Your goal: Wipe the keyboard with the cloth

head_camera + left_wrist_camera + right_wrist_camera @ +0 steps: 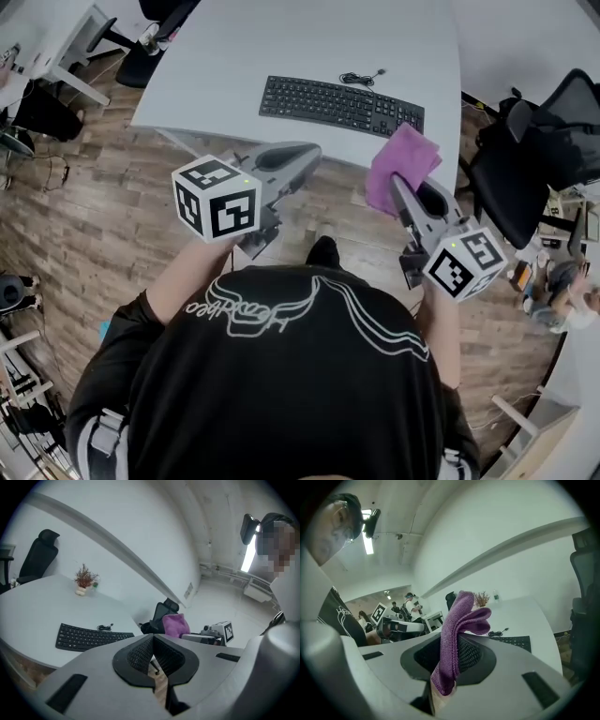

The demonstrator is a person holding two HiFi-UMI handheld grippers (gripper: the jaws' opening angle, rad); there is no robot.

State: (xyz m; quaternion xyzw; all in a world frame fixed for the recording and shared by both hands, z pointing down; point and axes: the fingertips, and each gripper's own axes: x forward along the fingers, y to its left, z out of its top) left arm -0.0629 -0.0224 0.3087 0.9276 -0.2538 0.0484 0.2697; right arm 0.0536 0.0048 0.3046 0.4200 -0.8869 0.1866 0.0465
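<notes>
Shoulders in a black shirt [281,403] fill the lower frame. At centre left, the left gripper [302,156] is held with its jaws pressed together, empty. At centre right, a purple cloth [403,161] is pinched in the jaws of the right gripper [401,187], near the keyboard [342,105] on the white bench [281,42] at the top.

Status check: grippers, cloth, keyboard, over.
Right gripper shut on purple cloth, short of the keyboard. Left gripper shut, empty. Keyboard top clear.
</notes>
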